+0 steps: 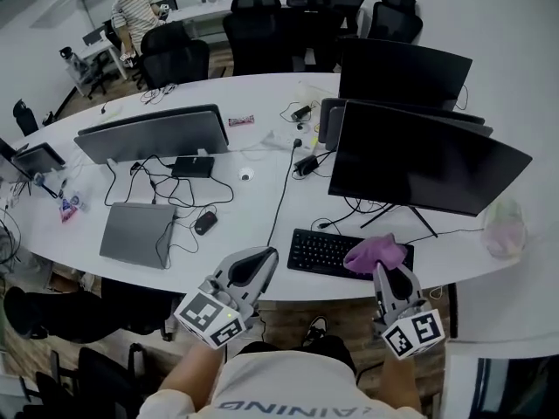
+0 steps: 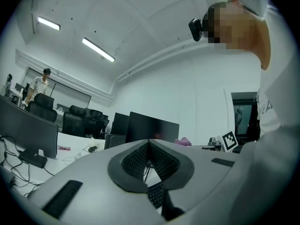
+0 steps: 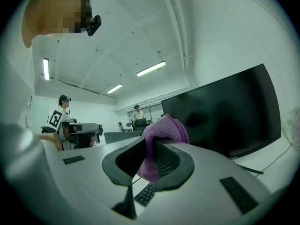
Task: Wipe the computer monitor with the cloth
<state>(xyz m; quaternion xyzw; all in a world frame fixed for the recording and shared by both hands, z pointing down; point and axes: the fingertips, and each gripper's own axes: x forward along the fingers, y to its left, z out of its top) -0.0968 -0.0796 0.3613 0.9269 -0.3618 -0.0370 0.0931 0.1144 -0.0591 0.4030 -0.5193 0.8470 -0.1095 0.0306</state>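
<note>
The dark computer monitor stands on the white desk at the right, also large in the right gripper view as a black monitor. My right gripper hovers over the keyboard, shut on a purple cloth; the cloth bunches up between and above its jaws. My left gripper hangs at the desk's front edge left of the keyboard, shut with nothing in it; its jaws meet at the tip in the left gripper view, left gripper.
A second monitor seen from behind, a closed laptop, a mouse and loose cables lie on the white desk. Another monitor stands behind. Office chairs and a person are at the far side.
</note>
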